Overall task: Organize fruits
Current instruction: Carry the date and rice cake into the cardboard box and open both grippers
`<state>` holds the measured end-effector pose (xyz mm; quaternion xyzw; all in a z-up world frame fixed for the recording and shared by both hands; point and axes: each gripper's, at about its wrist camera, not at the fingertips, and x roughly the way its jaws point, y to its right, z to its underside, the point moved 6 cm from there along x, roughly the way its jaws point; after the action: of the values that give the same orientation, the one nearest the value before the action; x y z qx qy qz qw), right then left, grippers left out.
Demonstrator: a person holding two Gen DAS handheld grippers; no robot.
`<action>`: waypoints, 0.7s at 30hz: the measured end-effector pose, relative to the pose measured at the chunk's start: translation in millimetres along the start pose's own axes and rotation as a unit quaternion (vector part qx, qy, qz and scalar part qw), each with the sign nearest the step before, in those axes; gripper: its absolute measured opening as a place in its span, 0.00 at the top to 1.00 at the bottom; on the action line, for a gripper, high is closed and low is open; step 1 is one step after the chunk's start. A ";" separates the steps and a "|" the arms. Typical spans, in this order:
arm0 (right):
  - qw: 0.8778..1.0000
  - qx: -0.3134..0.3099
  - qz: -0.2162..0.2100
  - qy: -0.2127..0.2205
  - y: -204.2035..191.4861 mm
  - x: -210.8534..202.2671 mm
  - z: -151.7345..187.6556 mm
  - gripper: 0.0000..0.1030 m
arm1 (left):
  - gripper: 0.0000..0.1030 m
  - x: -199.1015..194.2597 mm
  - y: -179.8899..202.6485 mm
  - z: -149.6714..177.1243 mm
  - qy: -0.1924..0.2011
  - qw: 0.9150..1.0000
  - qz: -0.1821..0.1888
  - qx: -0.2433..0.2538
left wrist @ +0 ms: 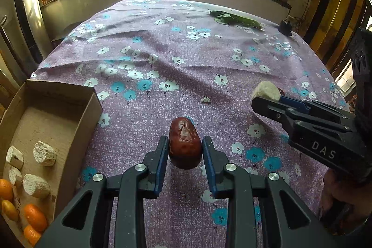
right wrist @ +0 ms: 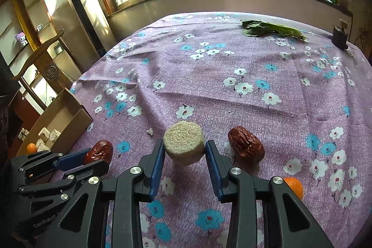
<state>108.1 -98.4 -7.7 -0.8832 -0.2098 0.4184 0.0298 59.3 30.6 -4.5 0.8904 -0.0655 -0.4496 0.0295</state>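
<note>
While my left tool [left wrist: 185, 147] clamps a wrinkled dark-red dried date [left wrist: 185, 145] between its blue pads, the fruit hangs just above the cloth, its shadow beneath it. My right tool [right wrist: 184, 151] is closed on a pale, grainy, round cake-like chunk [right wrist: 184, 143], also lifted a little off the surface. Both sit over the desk, which is covered by a purple cloth printed with white and blue flowers [left wrist: 186, 50]. Just right of the right tool lies a second dried red date [right wrist: 246, 143] on the cloth, and nearer me a small orange fruit [right wrist: 295, 186] peeks out from behind the tool's arm. A pale crumb [right wrist: 150, 131] rests left of the chunk. At the left edge of the desk stands an open brown cardboard box [left wrist: 76, 113], holding several pale chunks [left wrist: 44, 153] and a few small orange fruits [left wrist: 34, 216]. Far across the cloth lies a bunch of green leaves [right wrist: 272, 30], with a small dark object [right wrist: 339, 37] near the right corner.
</note>
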 end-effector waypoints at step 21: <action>0.998 -0.018 -0.060 0.008 -91.6 -48.9 63.3 0.62 | 0.72 -76.4 -57.6 54.0 0.057 0.996 -0.070 -0.022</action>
<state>1.4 -42.2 7.7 -0.8728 -0.2693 0.4050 0.0403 -23.7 98.9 17.8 0.9161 0.0088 -0.4002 0.0210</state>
